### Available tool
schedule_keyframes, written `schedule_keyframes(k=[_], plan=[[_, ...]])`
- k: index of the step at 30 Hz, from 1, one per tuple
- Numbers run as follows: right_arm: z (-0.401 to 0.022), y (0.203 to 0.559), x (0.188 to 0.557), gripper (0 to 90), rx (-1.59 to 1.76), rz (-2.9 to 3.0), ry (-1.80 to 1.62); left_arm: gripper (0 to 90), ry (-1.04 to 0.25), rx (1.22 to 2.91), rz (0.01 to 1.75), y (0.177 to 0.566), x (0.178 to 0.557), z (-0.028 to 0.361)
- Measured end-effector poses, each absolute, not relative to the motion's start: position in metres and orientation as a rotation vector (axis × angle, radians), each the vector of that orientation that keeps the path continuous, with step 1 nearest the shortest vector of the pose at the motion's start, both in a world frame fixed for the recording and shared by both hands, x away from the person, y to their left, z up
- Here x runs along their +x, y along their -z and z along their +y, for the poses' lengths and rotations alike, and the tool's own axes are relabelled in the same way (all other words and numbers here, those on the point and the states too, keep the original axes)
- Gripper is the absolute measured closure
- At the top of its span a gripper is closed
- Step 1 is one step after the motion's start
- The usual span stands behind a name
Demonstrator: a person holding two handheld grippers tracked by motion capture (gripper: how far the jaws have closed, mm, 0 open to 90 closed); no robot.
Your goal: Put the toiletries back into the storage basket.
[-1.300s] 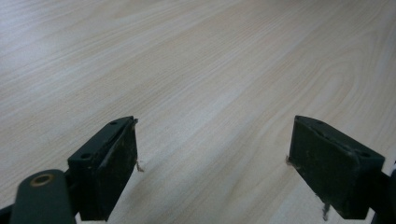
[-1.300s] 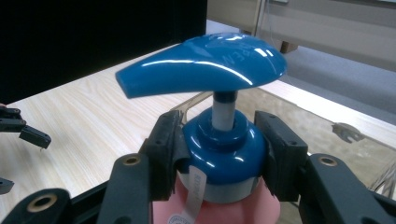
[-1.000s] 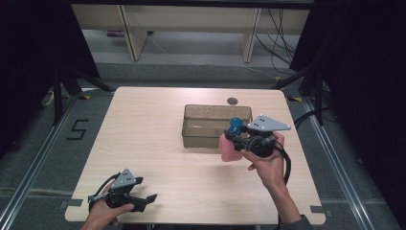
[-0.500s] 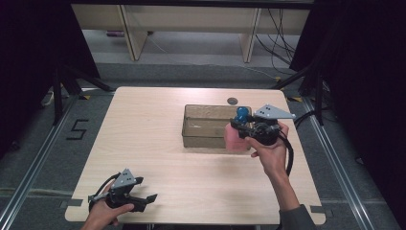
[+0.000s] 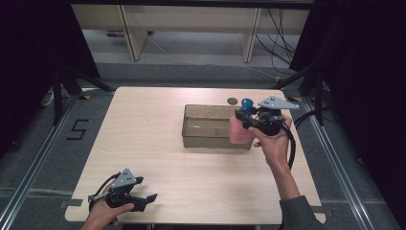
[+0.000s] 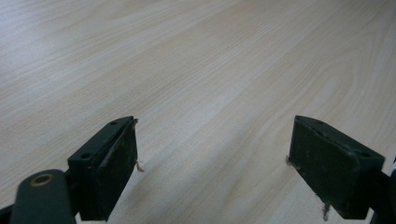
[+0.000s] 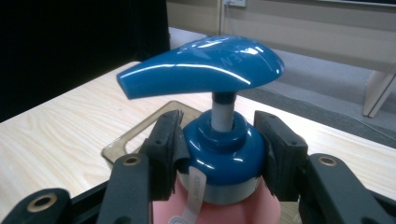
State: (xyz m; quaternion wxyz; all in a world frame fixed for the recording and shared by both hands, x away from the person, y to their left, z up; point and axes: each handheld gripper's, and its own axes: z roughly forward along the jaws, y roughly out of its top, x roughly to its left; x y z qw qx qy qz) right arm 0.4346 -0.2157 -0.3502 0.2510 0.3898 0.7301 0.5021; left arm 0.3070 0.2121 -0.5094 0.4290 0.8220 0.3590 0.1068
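Since a second ago the right gripper (image 5: 249, 120) has carried the pink pump bottle (image 5: 238, 130) farther from us, and in the high view it now hangs at the right end of the clear bin (image 5: 210, 142), over or just against its wall; we cannot tell which. The left gripper (image 5: 143, 199) stays at the near left corner of the table (image 5: 143, 120).

Its own view shows jaws spread wide over bare wood.

From the right gripper view, both jaws pinch the bottle's blue collar (image 7: 223, 148) beneath the pump head (image 7: 201, 65). To lower it well we should keep it upright, clear the wall, and release only once seated.
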Motion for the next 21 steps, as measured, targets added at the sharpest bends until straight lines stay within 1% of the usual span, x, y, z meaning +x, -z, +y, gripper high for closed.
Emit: schedule_keyframes(k=[6,7,12,20,21], plan=[[-0.218,0.353,0.451,53.2,1.131,1.974,-1.350,14.9,-0.262,2.047,0.893,0.510,0.307,0.212],[-0.219,0.353,0.454,53.2,1.121,1.974,-1.348,14.9,-0.265,2.068,0.889,0.509,0.307,0.213],[-0.220,0.359,0.469,53.2,1.146,1.940,-1.343,14.9,-0.260,2.047,0.896,0.510,0.307,0.212],[-0.222,0.369,0.480,53.2,1.179,1.937,-1.304,14.9,-0.259,2.044,0.903,0.509,0.307,0.212],[-0.223,0.371,0.483,53.2,1.181,1.935,-1.299,14.9,-0.264,2.065,0.888,0.509,0.307,0.213]])
